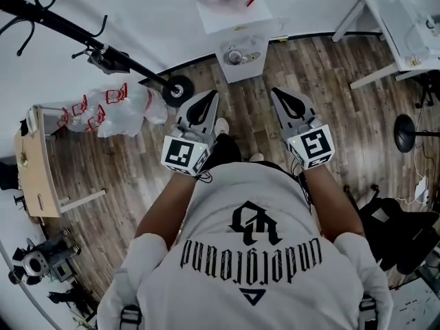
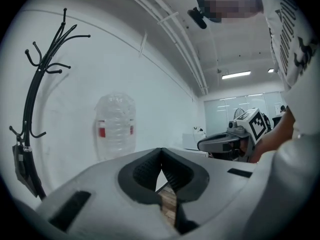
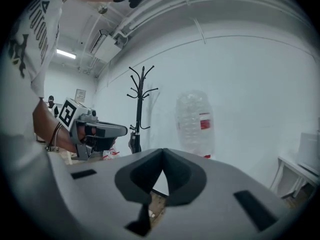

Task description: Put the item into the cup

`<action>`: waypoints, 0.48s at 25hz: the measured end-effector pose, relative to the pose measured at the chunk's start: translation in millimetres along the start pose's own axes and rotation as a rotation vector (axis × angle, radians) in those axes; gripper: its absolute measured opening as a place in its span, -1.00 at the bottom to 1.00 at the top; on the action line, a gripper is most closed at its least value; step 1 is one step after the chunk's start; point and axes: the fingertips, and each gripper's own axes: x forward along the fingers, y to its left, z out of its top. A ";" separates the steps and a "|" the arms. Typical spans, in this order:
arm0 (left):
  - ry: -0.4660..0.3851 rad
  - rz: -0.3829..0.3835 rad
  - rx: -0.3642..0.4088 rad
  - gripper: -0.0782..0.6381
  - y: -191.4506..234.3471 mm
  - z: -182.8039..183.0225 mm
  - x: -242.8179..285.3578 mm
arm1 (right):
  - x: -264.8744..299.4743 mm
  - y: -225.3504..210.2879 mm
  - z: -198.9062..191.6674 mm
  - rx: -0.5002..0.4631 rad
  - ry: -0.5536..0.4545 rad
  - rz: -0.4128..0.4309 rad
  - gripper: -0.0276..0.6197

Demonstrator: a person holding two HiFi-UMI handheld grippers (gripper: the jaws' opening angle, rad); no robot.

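Observation:
No cup and no item show in any view. In the head view my left gripper and right gripper are held side by side at chest height over the wooden floor, pointing toward the wall. Both are shut, their tips touching, with nothing between them. The left gripper view shows its own jaws closed tip to tip, with the right gripper off to the side. In the right gripper view its jaws are likewise closed and empty, and the left gripper is at the left.
A water dispenser with a clear bottle stands against the wall straight ahead. A black coat rack is at the left, with plastic bags and a wooden table near it. A white desk stands at the right.

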 end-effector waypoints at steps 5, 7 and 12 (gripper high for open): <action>-0.022 -0.024 -0.003 -0.76 -14.5 32.8 -19.5 | -22.2 15.4 29.5 -0.019 -0.039 0.016 -0.90; -0.027 -0.056 0.021 -0.76 -20.4 43.9 -23.8 | -28.7 24.0 38.3 -0.018 -0.045 0.016 -0.90; -0.045 -0.142 0.064 -0.76 -28.4 60.6 -40.6 | -40.0 55.5 49.3 -0.019 -0.040 -0.006 -0.90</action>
